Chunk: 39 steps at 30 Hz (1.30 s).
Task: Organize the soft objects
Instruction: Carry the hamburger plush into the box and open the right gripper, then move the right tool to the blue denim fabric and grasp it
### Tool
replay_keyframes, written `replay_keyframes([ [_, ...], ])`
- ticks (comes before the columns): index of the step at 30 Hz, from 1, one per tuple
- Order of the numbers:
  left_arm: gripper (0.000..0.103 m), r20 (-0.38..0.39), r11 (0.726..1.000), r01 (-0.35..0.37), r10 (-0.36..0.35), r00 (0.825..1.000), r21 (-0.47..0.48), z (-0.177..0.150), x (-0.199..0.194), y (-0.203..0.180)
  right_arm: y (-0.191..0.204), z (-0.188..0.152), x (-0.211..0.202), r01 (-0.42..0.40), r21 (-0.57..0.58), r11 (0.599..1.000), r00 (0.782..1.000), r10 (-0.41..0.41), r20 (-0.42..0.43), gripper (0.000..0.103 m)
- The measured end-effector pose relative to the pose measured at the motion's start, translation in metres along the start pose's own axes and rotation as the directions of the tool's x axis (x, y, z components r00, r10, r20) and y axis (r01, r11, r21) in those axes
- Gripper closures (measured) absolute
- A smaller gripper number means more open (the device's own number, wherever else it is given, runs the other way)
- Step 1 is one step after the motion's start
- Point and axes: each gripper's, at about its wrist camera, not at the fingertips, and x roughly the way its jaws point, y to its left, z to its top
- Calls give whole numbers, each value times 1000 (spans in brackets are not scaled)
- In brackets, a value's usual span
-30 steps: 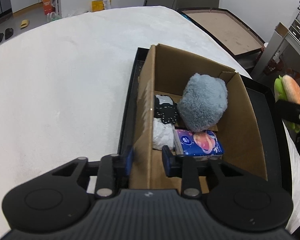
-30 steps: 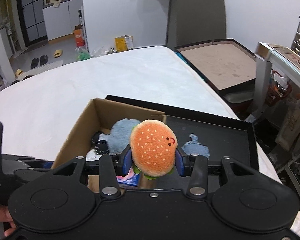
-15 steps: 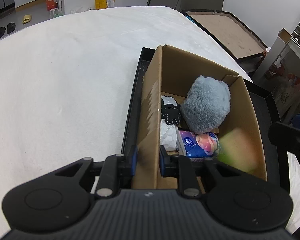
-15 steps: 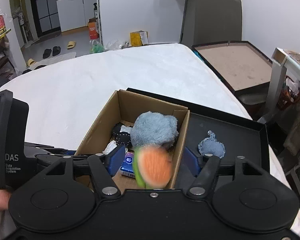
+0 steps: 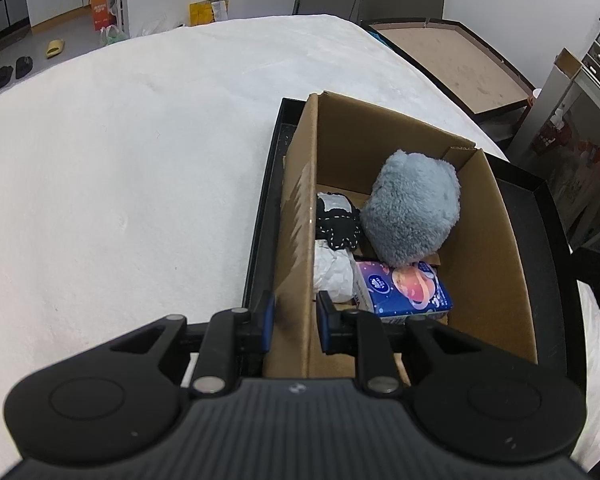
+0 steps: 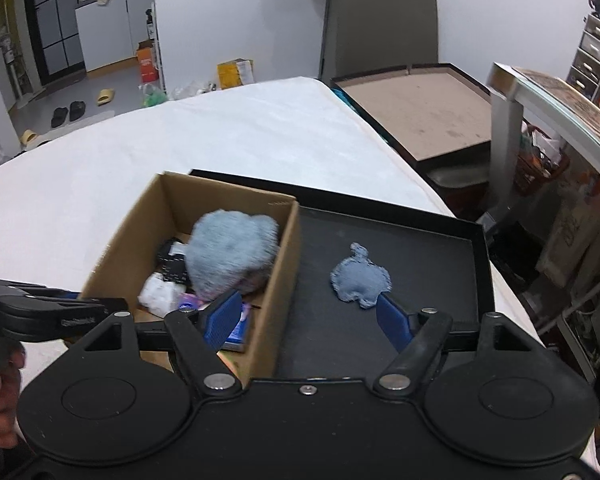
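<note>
The left gripper [image 5: 293,322] fingers clamp the brown cardboard box [image 5: 496,256] wall, while the right gripper [image 6: 306,316] fingers spread wide apart, empty.

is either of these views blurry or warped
Right wrist view: the grey plush in the cardboard box is smeared by motion blur, the denim toy sharper. Left wrist view: sharp, but fisheye bends the white table edge; the plush is crisp.

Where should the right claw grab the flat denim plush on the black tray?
Grip the flat blue denim plush across its wide body, coming straight down. It lies flat on the black tray with bare tray all round; the top knob looks too small.
</note>
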Motion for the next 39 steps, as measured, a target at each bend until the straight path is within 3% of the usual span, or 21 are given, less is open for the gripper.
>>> replay_keyframes([
  [10,82,18,998,-44,43,999,41,2,-2,-9,-32,-6,22,-6,33,999,1000,6,-2,29],
  [14,77,38,996,-70,68,997,56,3,-4,-13,-40,-8,33,-4,24,1000,1000,5,-13,22],
  [24,48,52,995,-91,89,995,42,8,0,-17,-57,-6,62,-12,24,1000,1000,12,-13,14],
  [39,45,45,987,-142,139,989,69,10,22,-31,-71,-11,107,-58,54,997,998,59,-18,10],
])
